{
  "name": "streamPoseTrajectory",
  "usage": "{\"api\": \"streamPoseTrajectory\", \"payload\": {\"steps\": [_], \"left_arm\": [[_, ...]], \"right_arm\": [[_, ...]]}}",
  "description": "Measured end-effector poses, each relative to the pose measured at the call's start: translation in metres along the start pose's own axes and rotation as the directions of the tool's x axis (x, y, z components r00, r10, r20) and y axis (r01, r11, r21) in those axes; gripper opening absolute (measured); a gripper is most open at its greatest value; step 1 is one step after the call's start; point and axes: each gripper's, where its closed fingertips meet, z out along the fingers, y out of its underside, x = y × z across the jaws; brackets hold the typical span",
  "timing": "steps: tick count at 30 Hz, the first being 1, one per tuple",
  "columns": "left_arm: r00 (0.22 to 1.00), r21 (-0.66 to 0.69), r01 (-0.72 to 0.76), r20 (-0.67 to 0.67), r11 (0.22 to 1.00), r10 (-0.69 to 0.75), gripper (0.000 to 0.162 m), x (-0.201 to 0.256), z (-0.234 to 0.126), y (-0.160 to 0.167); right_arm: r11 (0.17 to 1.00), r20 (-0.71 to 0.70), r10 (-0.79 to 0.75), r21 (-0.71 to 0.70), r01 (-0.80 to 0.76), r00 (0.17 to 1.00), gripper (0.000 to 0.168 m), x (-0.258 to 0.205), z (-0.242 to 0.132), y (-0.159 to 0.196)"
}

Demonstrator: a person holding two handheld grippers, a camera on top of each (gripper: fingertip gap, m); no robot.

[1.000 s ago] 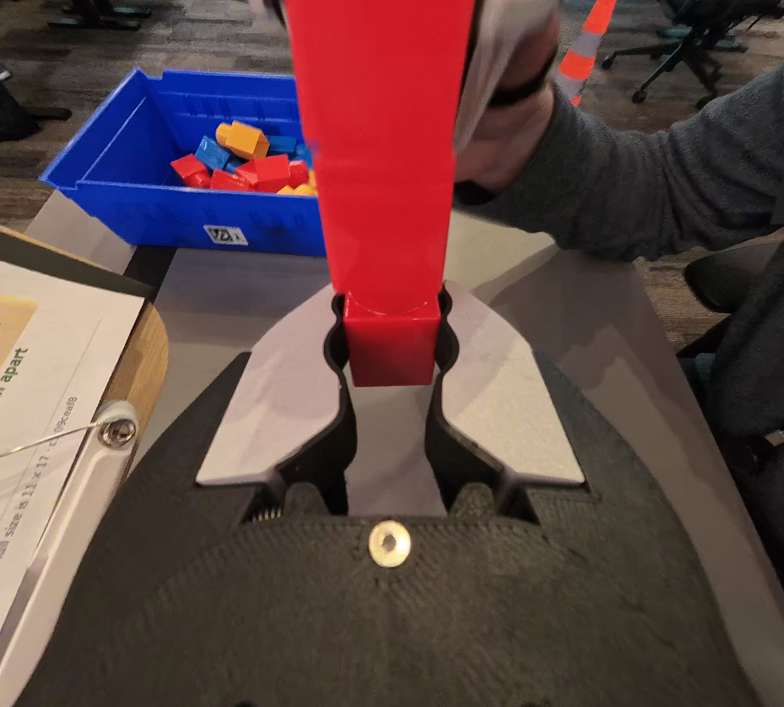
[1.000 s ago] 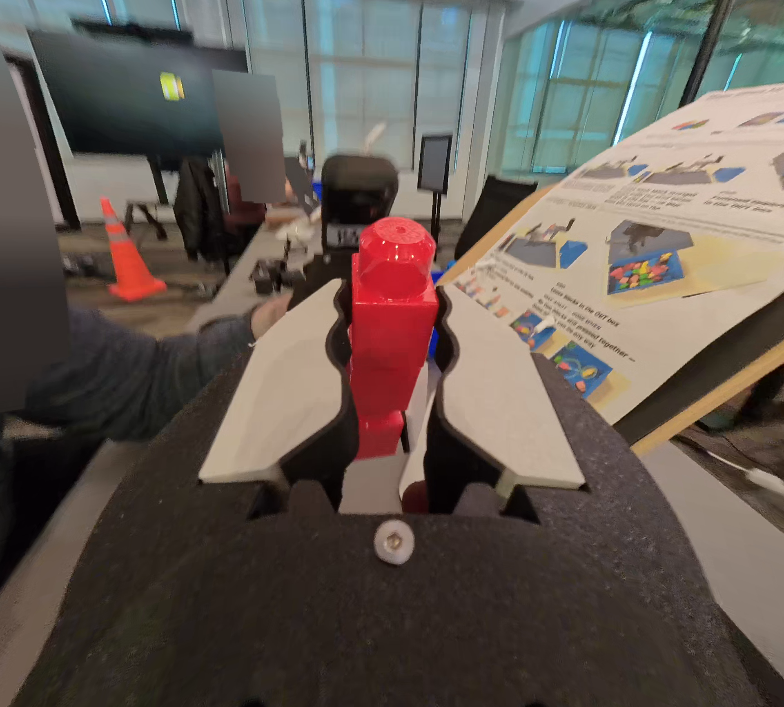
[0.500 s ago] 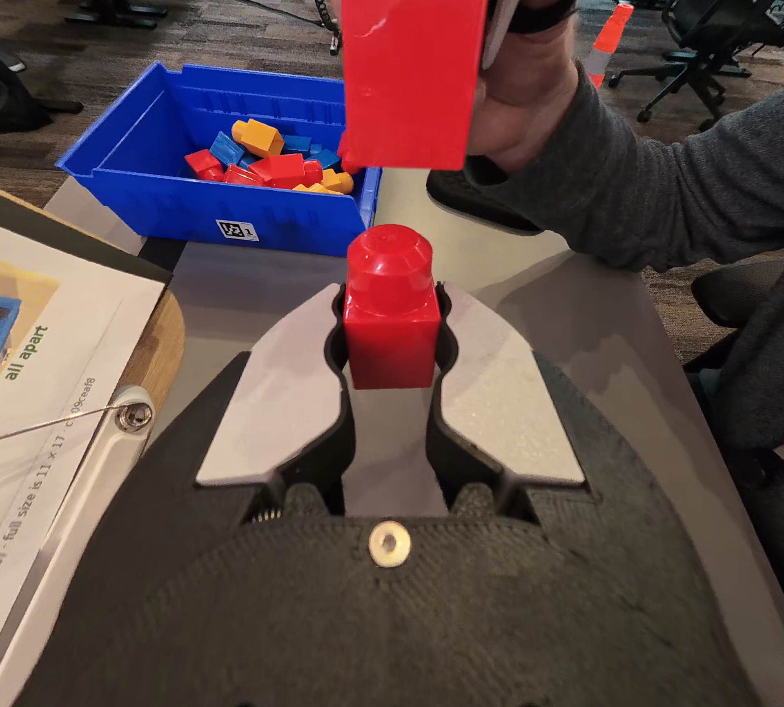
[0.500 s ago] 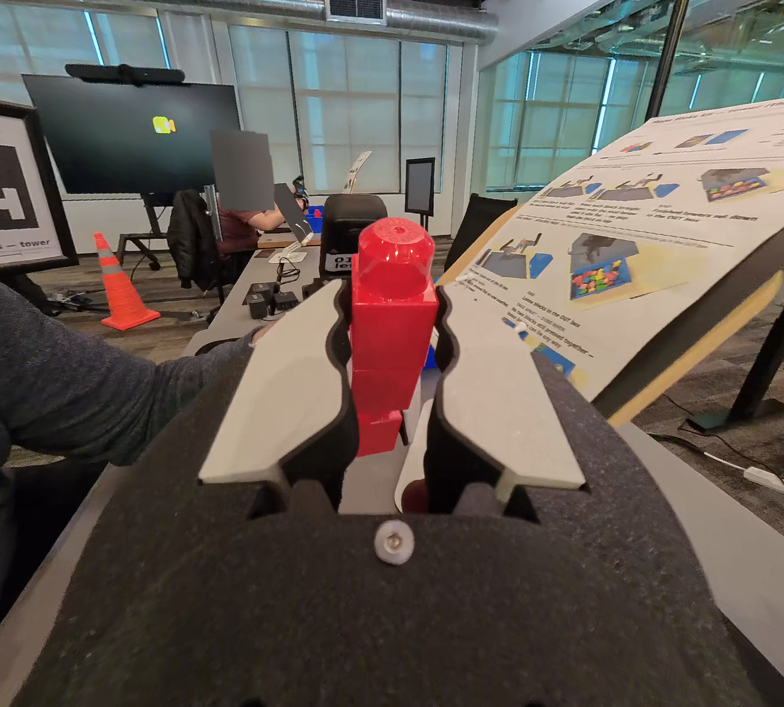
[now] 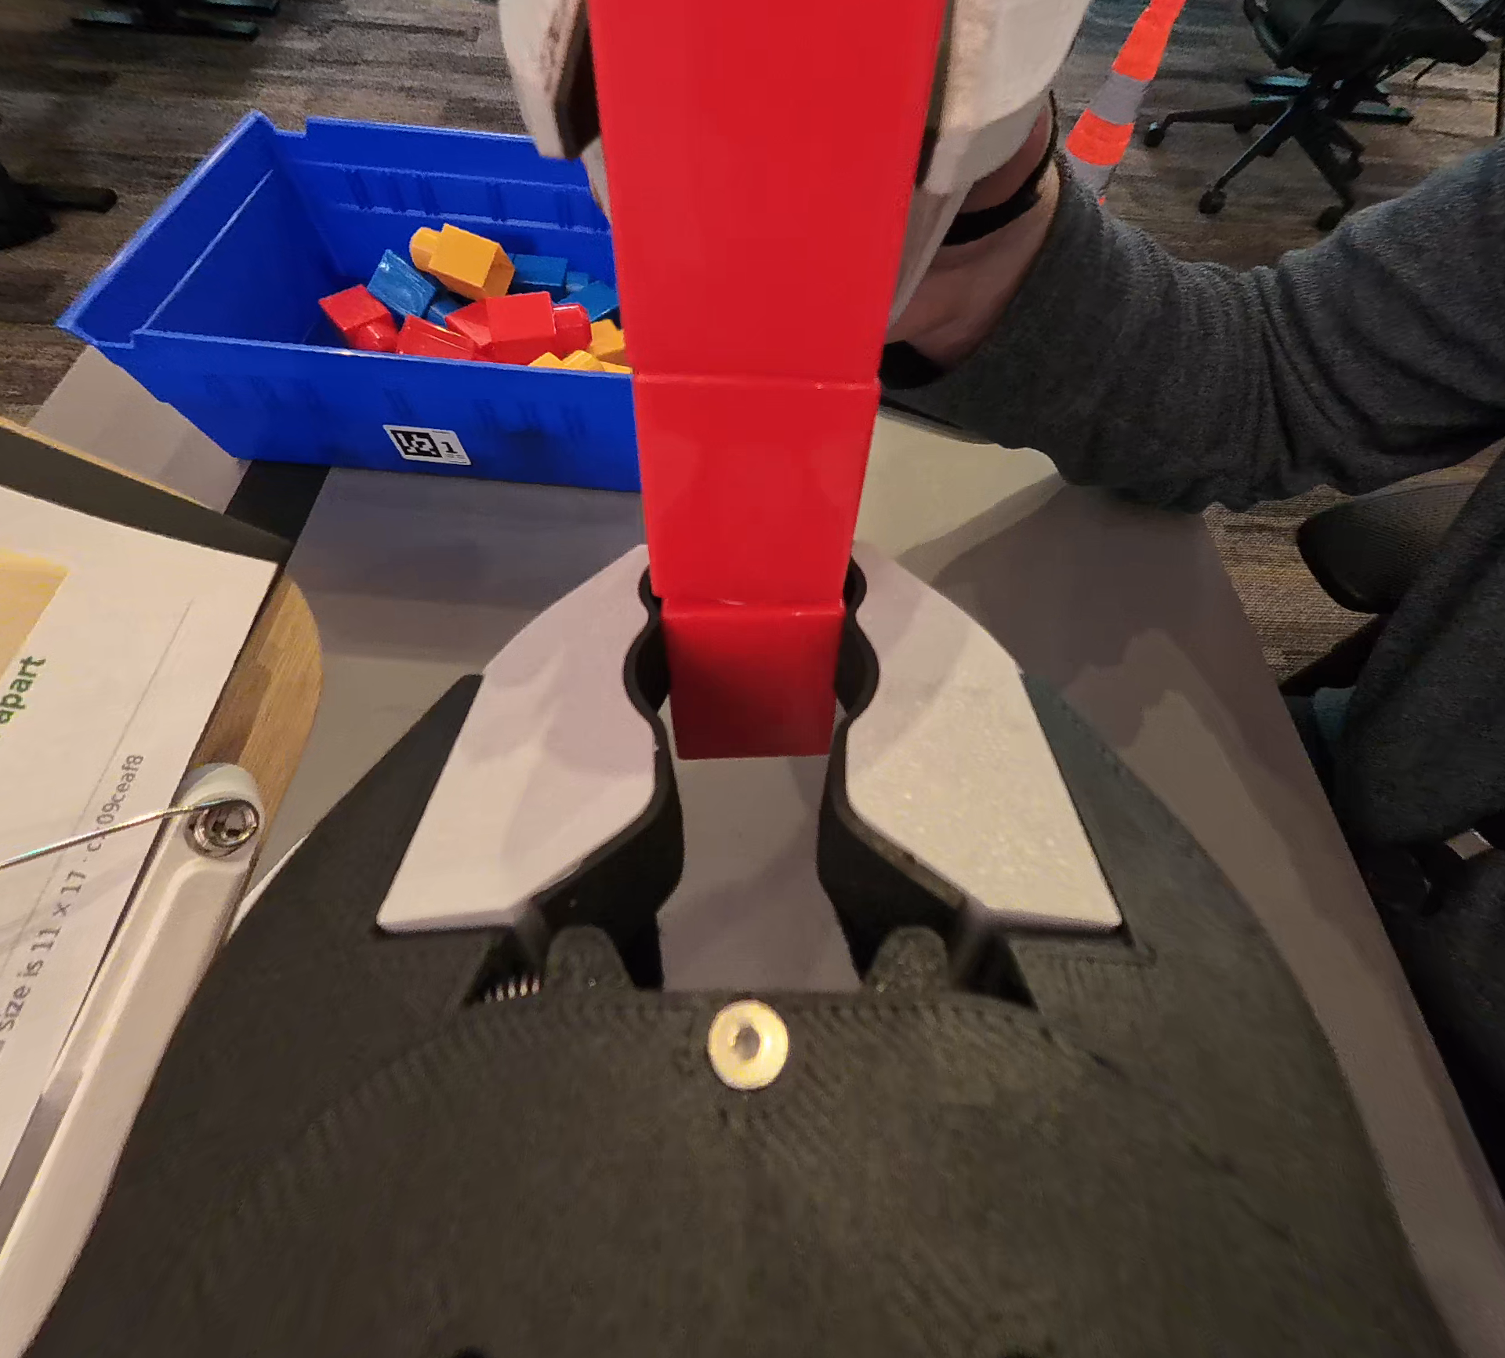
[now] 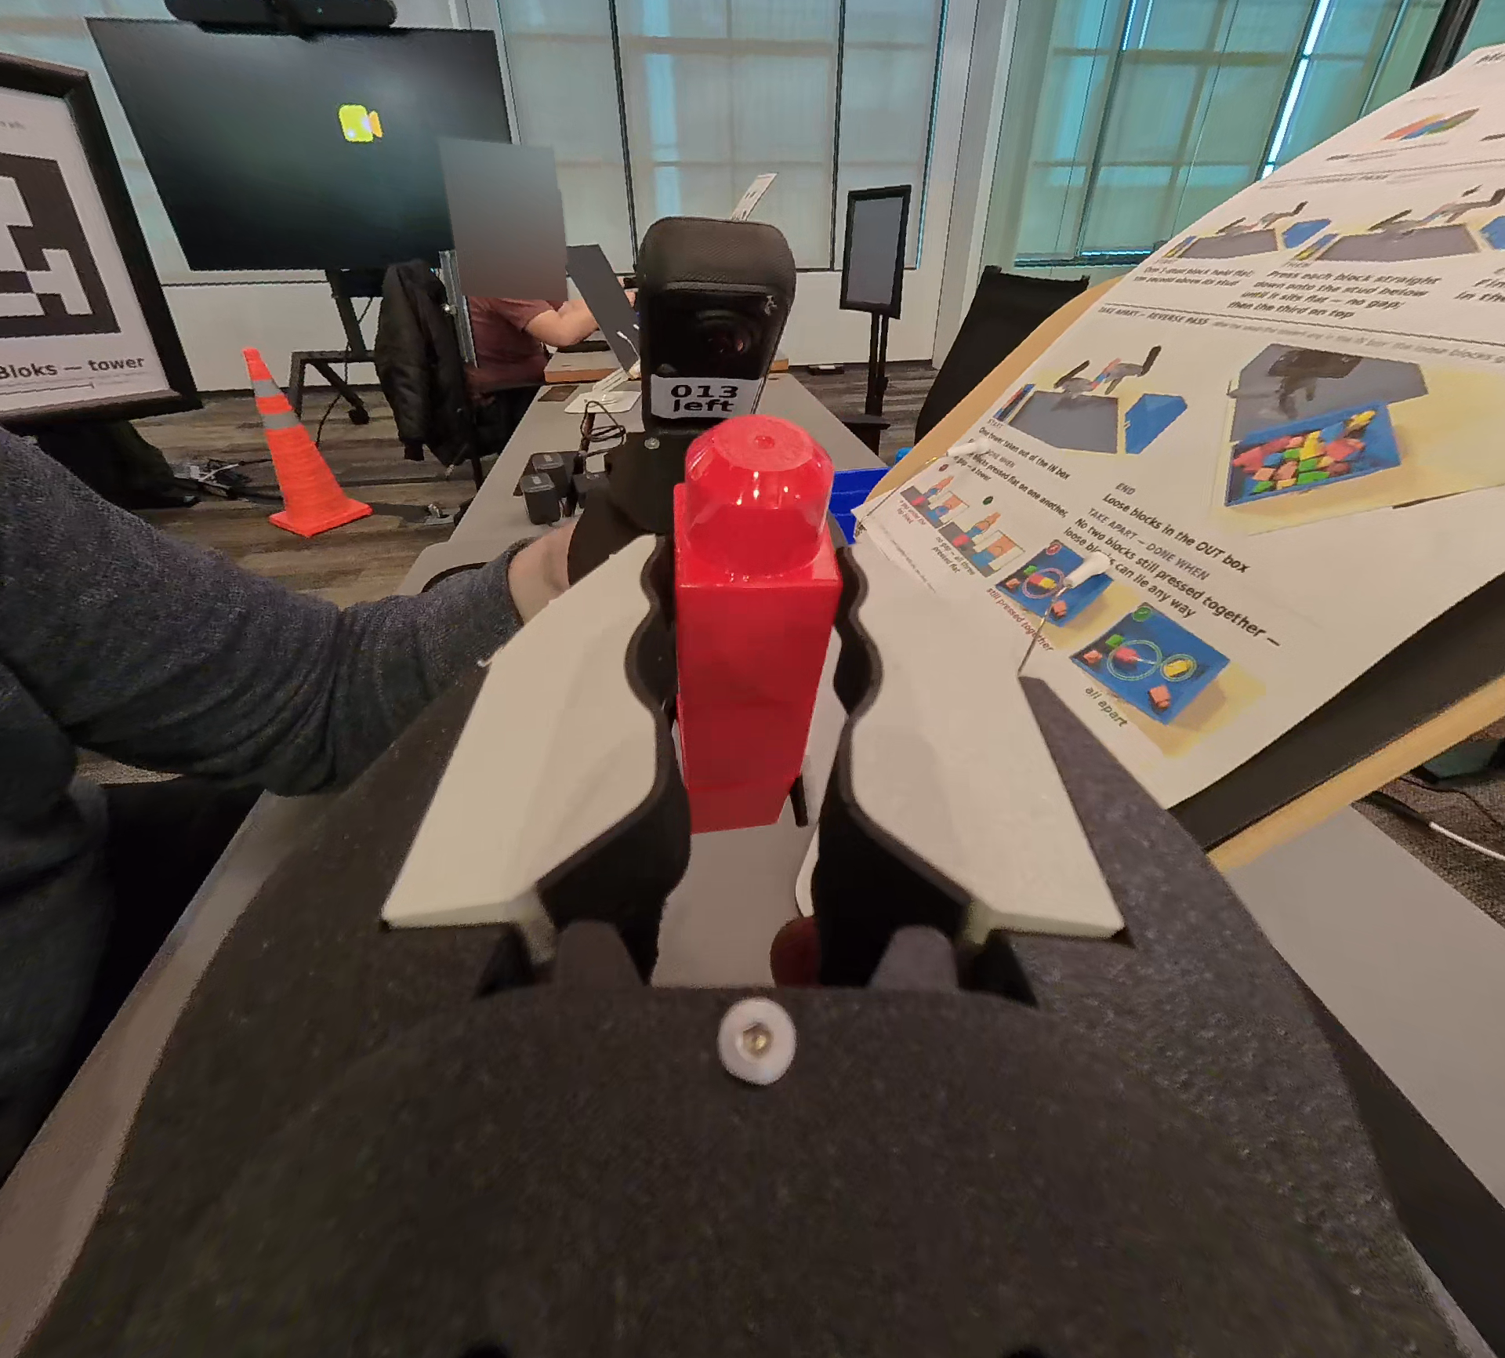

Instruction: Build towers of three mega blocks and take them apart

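Three red blocks form one tower (image 5: 753,423) above the grey tabletop (image 5: 1059,586). Left hand-held gripper (image 5: 751,675) clamps the bottom block (image 5: 751,683); right hand-held gripper (image 6: 753,635) clamps the top block (image 6: 753,626), middle block unheld. One blue bin (image 5: 244,374) behind holds loose red, blue and yellow blocks, count unclear.
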Motion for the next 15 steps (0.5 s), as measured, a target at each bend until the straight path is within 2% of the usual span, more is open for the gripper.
{"api": "streamPoseTrajectory", "payload": {"steps": [9, 12, 15], "left_arm": [[0.999, 0.106, 0.041, -0.021, 0.994, -0.039, 0.037, -0.004, -0.008, -0.012], [0.997, 0.172, 0.065, -0.05, 0.983, -0.057, 0.036, -0.003, -0.011, -0.02], [0.999, 0.164, 0.033, -0.021, 0.986, -0.029, 0.035, -0.003, -0.009, -0.02]], "right_arm": [[1.0, -0.011, 0.001, 0.028, -0.001, 1.0, 0.037, 0.003, -0.001, -0.002], [1.0, -0.011, 0.003, -0.001, -0.003, 1.0, 0.036, 0.003, 0.001, 0.003], [1.0, -0.014, 0.01, 0.021, -0.009, 1.0, 0.037, 0.003, 0.004, 0.001]]}}
